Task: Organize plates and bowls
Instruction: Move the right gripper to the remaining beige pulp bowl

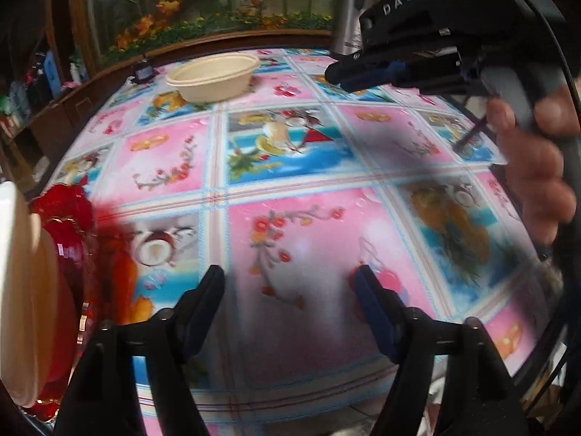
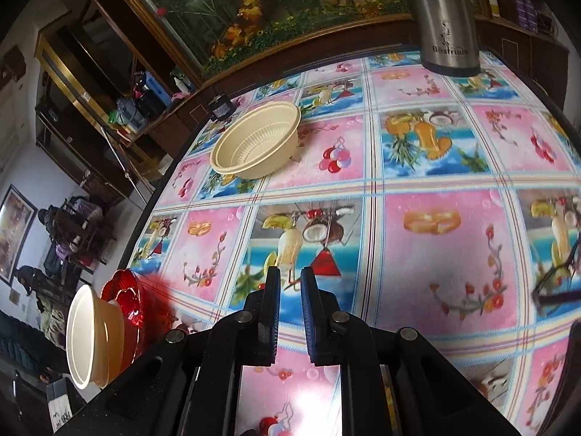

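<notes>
A cream bowl (image 1: 214, 76) (image 2: 258, 141) stands alone on the far part of the table. At the left edge, a second cream bowl (image 1: 25, 290) (image 2: 87, 334) rests in a red glass plate (image 1: 72, 225) (image 2: 123, 301). My left gripper (image 1: 288, 276) is open over the pink tablecloth, just right of that stack, with nothing between its fingers. My right gripper (image 2: 290, 279) is shut and empty, hovering over the middle of the table. In the left wrist view the right gripper (image 1: 337, 72) reaches in from the upper right, held by a hand (image 1: 526, 167).
A steel flask (image 1: 348, 11) (image 2: 446, 18) stands at the far right of the table. Dark eyeglasses (image 2: 555, 283) lie near the right edge. A wooden ledge with a flower picture (image 2: 254, 18) runs behind the table (image 2: 435, 218), and shelves (image 2: 109, 91) stand at the left.
</notes>
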Demonstrator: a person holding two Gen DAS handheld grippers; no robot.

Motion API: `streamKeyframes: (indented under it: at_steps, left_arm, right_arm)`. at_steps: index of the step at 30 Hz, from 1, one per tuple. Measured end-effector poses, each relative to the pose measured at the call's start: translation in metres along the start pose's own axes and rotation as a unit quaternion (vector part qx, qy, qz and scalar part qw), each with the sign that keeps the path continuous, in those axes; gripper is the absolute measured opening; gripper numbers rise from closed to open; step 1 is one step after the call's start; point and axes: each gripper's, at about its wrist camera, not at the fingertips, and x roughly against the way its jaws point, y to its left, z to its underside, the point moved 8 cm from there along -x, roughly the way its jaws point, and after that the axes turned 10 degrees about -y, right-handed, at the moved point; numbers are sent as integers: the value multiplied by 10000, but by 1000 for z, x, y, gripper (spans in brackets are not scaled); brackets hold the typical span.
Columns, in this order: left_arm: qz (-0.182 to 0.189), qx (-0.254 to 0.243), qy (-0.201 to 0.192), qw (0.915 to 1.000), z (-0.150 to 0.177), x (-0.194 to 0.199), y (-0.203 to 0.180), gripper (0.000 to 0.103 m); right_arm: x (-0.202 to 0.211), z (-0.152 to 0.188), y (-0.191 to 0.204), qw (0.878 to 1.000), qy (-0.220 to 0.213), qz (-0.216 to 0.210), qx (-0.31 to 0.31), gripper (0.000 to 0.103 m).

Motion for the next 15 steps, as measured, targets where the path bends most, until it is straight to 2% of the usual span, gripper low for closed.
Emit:
streamKeyframes:
  at_steps: [2, 5, 9, 13, 15]
  left_arm:
    - [83, 107, 13, 9999, 0, -1, 3, 81]
    - [-88, 278, 97, 9995, 3, -3, 11, 81]
    - [-125, 226, 9, 9997, 2, 0, 10, 81]
    - [-86, 149, -35, 9998, 2, 2, 7, 81]
    - [-64, 207, -19, 9998, 2, 1, 9, 81]
  right_arm:
    - [-6, -10, 3, 9999, 71, -23, 69, 13]
    - [-19, -25, 13, 9996, 184, -33, 214, 14]
    - [-50, -46, 36, 9985, 368, -253, 316, 36]
    - [-85, -68, 40, 9990, 389, -147, 165, 38]
    - [-106, -78, 34, 9992, 399, 65, 63, 38]
